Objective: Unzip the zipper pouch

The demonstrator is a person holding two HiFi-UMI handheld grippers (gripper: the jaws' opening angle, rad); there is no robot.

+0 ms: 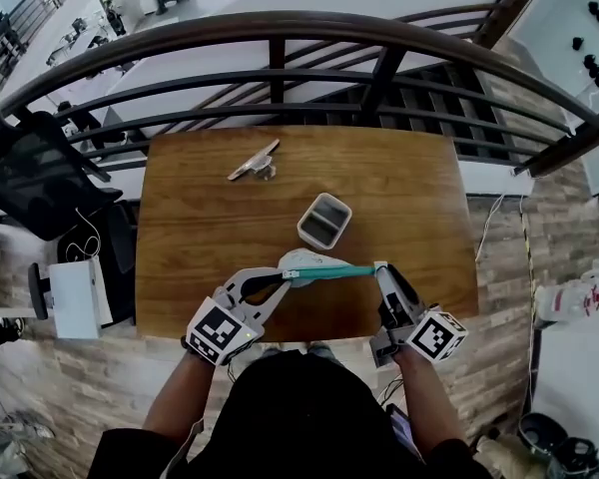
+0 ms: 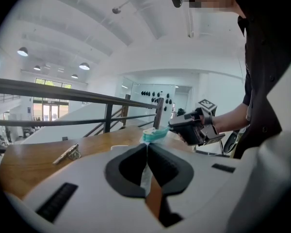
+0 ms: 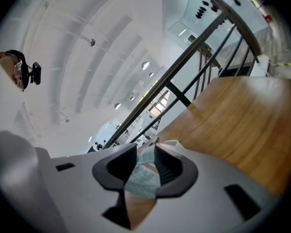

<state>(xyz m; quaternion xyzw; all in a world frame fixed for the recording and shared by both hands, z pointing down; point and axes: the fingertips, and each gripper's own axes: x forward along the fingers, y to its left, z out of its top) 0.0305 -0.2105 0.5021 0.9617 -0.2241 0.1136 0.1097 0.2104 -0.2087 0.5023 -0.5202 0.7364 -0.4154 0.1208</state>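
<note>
Left gripper [image 1: 283, 282] jaws clamp the zipper pouch [image 1: 317, 264]; right gripper [image 1: 382, 271] jaws stand parted around its end.

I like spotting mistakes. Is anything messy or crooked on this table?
Nothing stands out. The left gripper pinches the pouch neatly, the tray stands upright, and nothing is spilled or broken.
</note>
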